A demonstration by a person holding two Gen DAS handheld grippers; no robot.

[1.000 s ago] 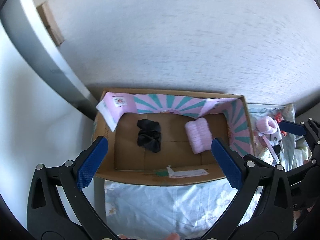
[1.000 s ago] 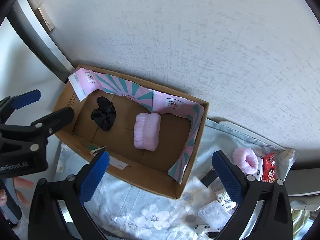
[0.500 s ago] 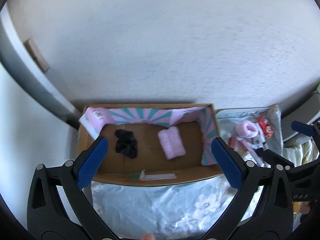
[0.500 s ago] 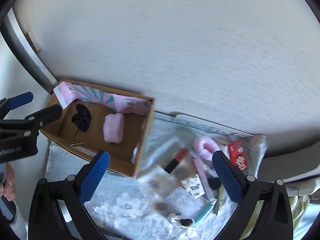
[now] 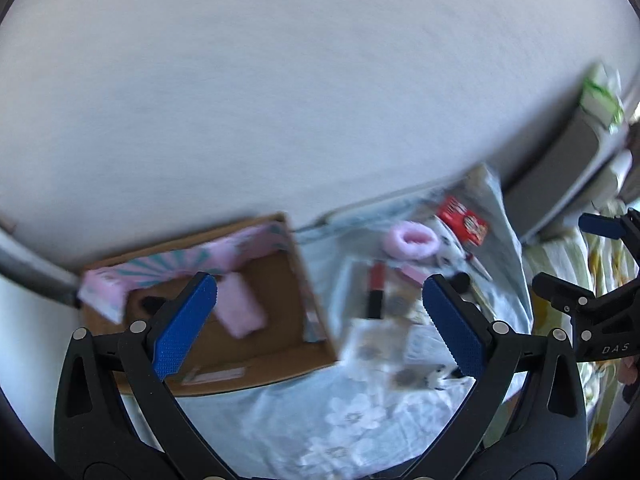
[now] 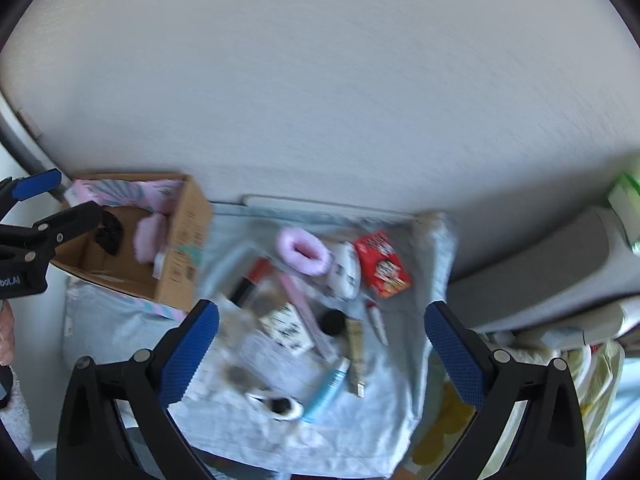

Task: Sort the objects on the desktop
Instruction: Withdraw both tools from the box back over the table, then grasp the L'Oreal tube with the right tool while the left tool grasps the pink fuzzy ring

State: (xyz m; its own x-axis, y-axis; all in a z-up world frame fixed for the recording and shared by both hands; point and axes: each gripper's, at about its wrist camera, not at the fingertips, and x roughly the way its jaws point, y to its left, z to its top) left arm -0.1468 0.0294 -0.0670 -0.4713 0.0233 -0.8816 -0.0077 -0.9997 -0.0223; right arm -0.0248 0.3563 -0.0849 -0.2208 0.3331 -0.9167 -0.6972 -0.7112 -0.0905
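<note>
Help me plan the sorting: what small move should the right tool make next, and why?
Probably lower the open right tool toward the pink fluffy ring on the cloth; a matching pink roll already lies in the cardboard box, and both tools are empty.

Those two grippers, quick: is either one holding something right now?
Left gripper: open, holding nothing.
Right gripper: open, holding nothing.

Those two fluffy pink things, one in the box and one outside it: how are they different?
The pink band in the cardboard box lies flattened, no hole showing; the pink band on the cloth stands open as a ring. The boxed one is sorted; the other sits among clutter. Both are fuzzy, pale pink.
</note>
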